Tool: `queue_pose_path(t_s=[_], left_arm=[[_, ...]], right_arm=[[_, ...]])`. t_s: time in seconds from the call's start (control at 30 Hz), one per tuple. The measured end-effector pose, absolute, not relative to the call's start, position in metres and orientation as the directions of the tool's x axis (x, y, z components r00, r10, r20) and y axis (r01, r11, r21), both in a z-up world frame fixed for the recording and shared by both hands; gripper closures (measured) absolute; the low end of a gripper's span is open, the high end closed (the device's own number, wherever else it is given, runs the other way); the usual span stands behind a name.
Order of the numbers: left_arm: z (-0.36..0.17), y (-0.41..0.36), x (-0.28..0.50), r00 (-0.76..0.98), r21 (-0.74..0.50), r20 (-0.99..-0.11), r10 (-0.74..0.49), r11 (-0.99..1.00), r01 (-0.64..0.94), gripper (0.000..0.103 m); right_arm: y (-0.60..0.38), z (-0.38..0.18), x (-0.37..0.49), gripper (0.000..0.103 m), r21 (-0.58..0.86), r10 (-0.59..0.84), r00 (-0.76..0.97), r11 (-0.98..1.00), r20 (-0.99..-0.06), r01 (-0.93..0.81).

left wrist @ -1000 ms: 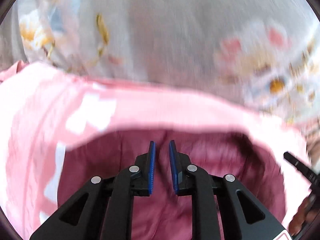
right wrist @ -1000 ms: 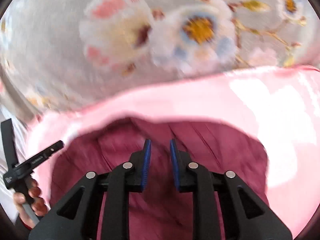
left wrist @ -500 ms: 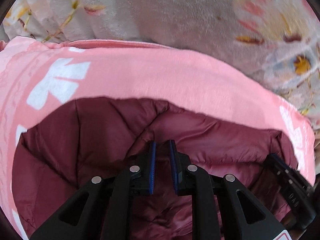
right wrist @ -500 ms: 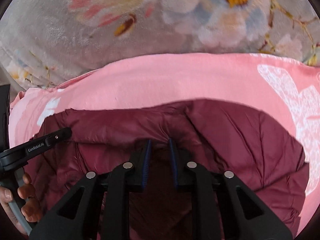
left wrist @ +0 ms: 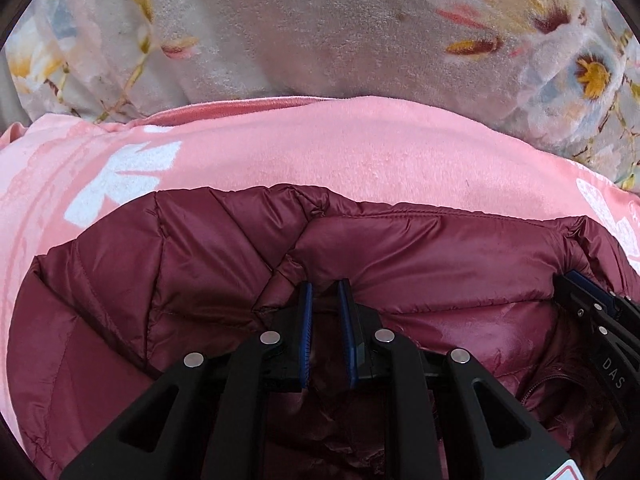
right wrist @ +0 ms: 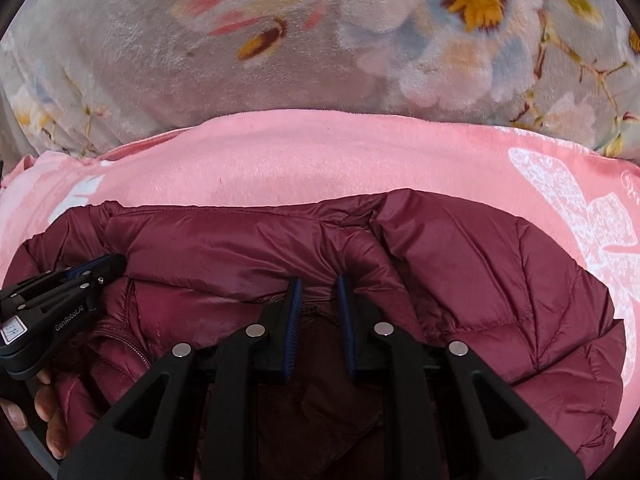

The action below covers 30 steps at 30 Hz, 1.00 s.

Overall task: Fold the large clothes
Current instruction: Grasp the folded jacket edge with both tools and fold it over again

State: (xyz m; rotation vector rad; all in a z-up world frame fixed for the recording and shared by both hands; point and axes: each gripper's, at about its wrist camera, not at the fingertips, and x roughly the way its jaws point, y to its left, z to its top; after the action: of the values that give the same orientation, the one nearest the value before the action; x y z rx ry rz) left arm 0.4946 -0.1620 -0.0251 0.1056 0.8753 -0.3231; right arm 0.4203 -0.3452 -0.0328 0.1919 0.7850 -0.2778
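Where the dark lining fills the bottom of both wrist views, left gripper (left wrist: 324, 292) and right gripper (right wrist: 318, 290) side by side at the near edge of a maroon puffer jacket (left wrist: 420, 256). Blue-padded fingers (left wrist: 307, 320) of the left one narrowly parted, a dark fold of jacket fabric apparently pinched between them, though contact of pads and cloth not fully resolved in the shadow. Same posture on the right: narrow gap, fabric rising into it, probably clenched on the jacket. Right gripper also visible at the right edge of the left view (left wrist: 592, 312), tips on the jacket; left gripper at the left edge of the right view (right wrist: 68, 280), with the person's hand (right wrist: 44, 404) under it. Zipper line (right wrist: 124, 344) just beside that left gripper. Beyond the tips, quilted maroon panels bunched and creased, collar-like edge running across. Jacket lying on a pink blanket (right wrist: 320, 152) with white printed shapes. Farthest back, touching the pink blanket's far edge, a grey floral plush blanket (right wrist: 160, 60).
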Motion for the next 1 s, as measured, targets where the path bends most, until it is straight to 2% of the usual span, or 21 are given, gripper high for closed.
queue_pose_path(t_s=[0.57,1.0], left_arm=[[-0.022,-0.171,0.492,0.614,0.012,-0.764,-0.198,0.947,0.320,0.087],[-0.024,-0.179,0.490,0.630,0.078,-0.762,-0.149,0.945,0.318,0.087]], right_arm=[[-0.347,-0.032,0.420,0.086,0.085,-0.159,0.681,0.947,-0.715,0.311],[-0.341,-0.035,0.422,0.086,0.038,-0.195,0.669,0.948,-0.717,0.317]])
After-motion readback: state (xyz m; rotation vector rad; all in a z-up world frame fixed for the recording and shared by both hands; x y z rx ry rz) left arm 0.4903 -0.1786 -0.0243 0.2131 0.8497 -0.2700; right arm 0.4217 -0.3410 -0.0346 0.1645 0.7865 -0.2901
